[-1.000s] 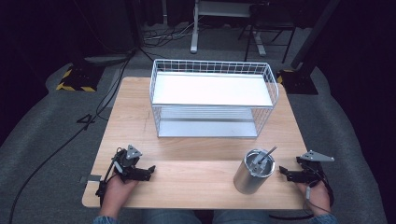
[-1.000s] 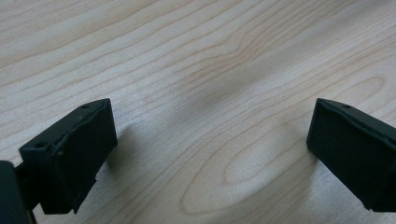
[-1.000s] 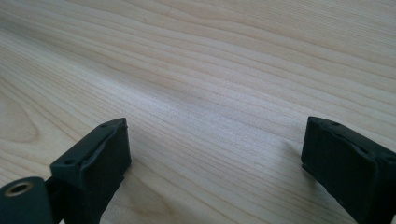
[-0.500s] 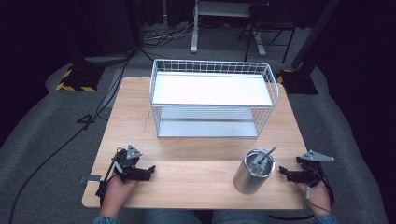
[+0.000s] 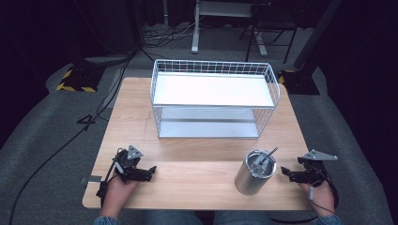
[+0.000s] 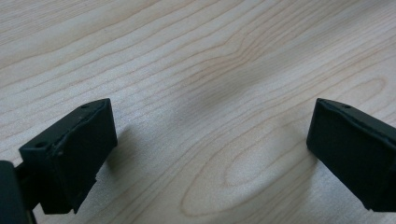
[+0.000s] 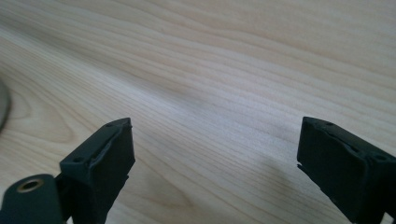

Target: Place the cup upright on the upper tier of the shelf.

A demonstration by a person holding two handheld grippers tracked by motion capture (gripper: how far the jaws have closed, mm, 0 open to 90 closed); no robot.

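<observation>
Nothing moved; cup upright, straw up-right

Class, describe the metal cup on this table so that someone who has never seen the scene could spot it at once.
Start at the wooden table with the white wire rack standing at its far side. Come to the near edge: the metal cup stands upright beside the right gripper. It is the lone shiny cylinder, with a thin rod leaning out.

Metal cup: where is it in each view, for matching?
High view: metal cup front right, beside the right gripper.
Right gripper view: grey sliver at left edge, likely it.
Left gripper view: bare table between the fingers.
Shared landmark: the table's wood grain.
</observation>
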